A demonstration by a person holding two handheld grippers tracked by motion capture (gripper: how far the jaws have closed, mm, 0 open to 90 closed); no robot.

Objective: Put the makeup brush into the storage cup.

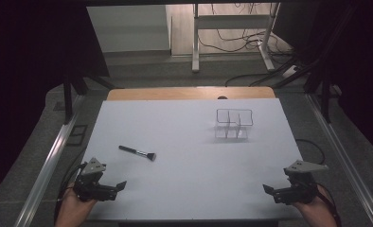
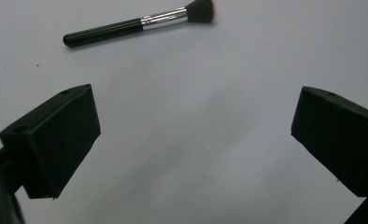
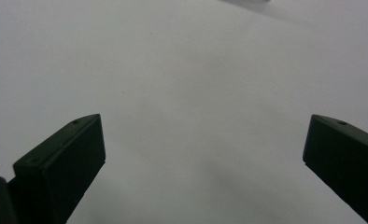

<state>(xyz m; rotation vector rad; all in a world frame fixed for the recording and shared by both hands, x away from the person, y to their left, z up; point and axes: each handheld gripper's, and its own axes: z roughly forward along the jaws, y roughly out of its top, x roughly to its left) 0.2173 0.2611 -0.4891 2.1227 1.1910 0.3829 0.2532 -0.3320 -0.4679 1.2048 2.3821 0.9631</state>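
Both jaws spread wide and empty, the left gripper point(image 1: 119, 185) rests at the table's point(image 1: 184, 189) near left corner, the right gripper point(image 1: 268, 189) near right. The makeup brush point(image 1: 137, 152) lies just beyond the left gripper; a clear divided organiser point(image 1: 234, 124) stands far right.

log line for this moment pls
left gripper: open, empty, near brush | right gripper: open, empty | brush: flat on table | clear organizer: upright, far right
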